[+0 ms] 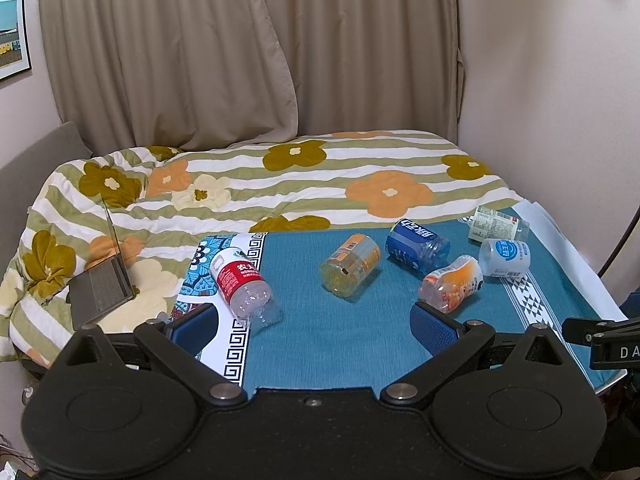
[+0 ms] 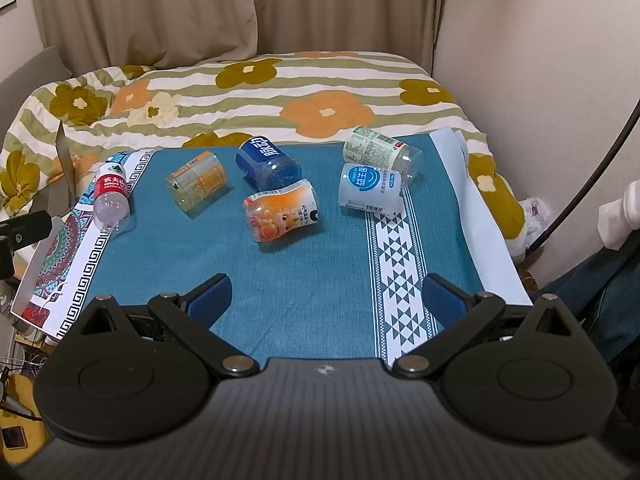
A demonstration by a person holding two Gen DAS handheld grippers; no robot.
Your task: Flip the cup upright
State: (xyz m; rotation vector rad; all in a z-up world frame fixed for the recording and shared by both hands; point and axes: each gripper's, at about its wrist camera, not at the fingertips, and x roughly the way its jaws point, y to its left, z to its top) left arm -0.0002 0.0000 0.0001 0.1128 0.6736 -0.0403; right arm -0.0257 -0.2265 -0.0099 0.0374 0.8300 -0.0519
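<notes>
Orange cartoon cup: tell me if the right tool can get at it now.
Probably yes. The right tool is open and empty, with bare blue cloth between it and the orange cartoon cup, which lies on its side.

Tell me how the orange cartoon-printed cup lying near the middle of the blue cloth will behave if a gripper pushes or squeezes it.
The orange cartoon cup lies on its side and is rounded, so it probably rolls if nudged. It looks empty and thin-walled, so likely light and may dent under a squeeze. Its waisted shape may make it roll crookedly.

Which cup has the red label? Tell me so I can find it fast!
Look at the blue cloth on the table, then its left edge with the patterned white border. The red-label cup lies there on its side, alone, far from the other five; it is the only red one.
</notes>
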